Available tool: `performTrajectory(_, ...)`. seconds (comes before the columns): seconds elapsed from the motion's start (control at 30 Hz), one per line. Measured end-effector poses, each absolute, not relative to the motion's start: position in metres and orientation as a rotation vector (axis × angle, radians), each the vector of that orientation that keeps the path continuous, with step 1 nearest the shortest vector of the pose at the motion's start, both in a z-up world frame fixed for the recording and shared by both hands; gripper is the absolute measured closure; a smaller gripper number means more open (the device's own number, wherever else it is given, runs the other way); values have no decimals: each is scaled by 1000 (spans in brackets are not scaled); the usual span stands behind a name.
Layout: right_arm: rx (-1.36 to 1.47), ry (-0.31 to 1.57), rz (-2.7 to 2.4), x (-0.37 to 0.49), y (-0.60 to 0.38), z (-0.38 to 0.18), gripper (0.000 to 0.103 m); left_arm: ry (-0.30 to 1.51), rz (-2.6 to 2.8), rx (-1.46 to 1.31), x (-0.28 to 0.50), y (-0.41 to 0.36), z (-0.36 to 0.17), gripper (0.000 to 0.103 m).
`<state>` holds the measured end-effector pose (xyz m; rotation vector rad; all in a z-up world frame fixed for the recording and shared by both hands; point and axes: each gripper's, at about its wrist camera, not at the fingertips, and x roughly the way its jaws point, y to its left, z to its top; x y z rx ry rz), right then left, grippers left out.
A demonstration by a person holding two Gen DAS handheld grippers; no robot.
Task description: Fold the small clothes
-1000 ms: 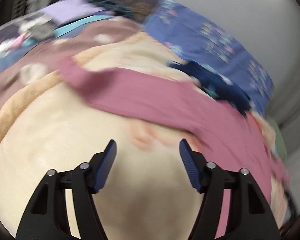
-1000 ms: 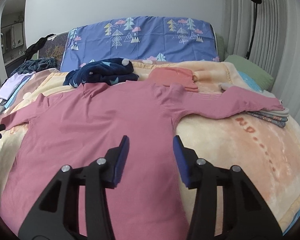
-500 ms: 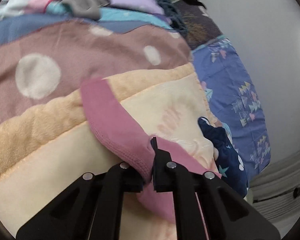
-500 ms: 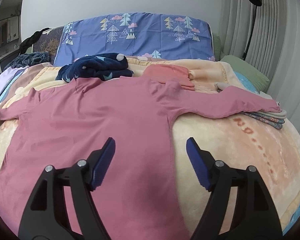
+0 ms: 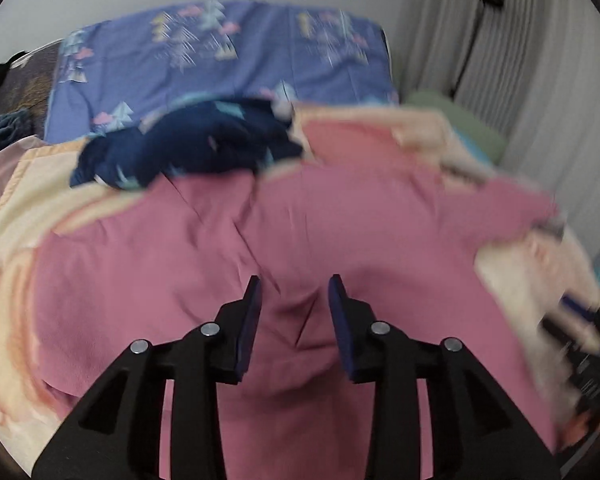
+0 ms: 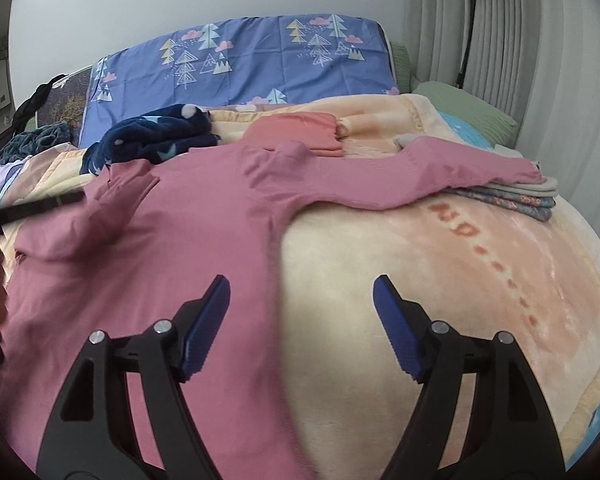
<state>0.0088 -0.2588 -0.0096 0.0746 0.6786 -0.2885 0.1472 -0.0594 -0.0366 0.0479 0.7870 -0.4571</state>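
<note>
Bedding fills both views: a peach blanket (image 6: 440,280) covers the bed, and on it we see a pink shirt (image 6: 188,232) with long sleeves spread out flat. Its body lies to the left of centre in the right wrist view. One sleeve (image 6: 452,168) stretches to the right, and its cuff rests on a small stack of folded clothes (image 6: 516,200). The other sleeve (image 6: 112,196) is folded inward over the chest.

Our left tongs (image 5: 294,320) are over the middle of the shirt (image 5: 340,232), and that view is blurred. Their jaws are partly apart and opening. A low ridge of pink cloth rises between the blue pads, which do not press on it. In the right wrist view the left tongs show only as a dark blurred shape at the left edge.

Our right tongs (image 6: 302,320) are wide open and hold nothing. They hang over the shirt's right side edge, with one pad above pink cloth and the other above bare blanket.

Behind the shirt's collar lies a crumpled navy garment (image 6: 156,140) with pale shapes on it. Just right of that sits a folded coral piece (image 6: 300,132). A blue pillow (image 6: 240,64) printed with trees stands against the white wall. A green pillow (image 6: 468,108) lies at the far right, beside pleated curtains (image 6: 520,40).
</note>
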Motion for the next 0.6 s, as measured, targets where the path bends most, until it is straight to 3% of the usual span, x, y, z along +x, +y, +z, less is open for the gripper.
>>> performTrajectory(0.13, 88, 699, -212, 17, -263, -9, 30, 846, -441, 52, 143, -52, -58, 66)
performTrajectory(0.2, 128, 719, -113, 28, -261, -7, 52, 826, -425, 57, 139, -42, -54, 62)
performTrajectory(0.27, 188, 753, 14, 52, -254, -6, 62, 805, -407, 78, 132, -33, -50, 58)
performTrajectory(0.4, 237, 810, 162, 112, -230, -2, 63, 774, -331, 141, 122, -15, -43, 51)
performTrajectory(0.47, 250, 843, 179, 145, -219, -4, 56, 761, -258, 137, 122, 4, -39, 48)
performTrajectory(0.6, 302, 936, 146, 217, -212, -25, 54, 759, -151, 126, 122, 41, -37, 38)
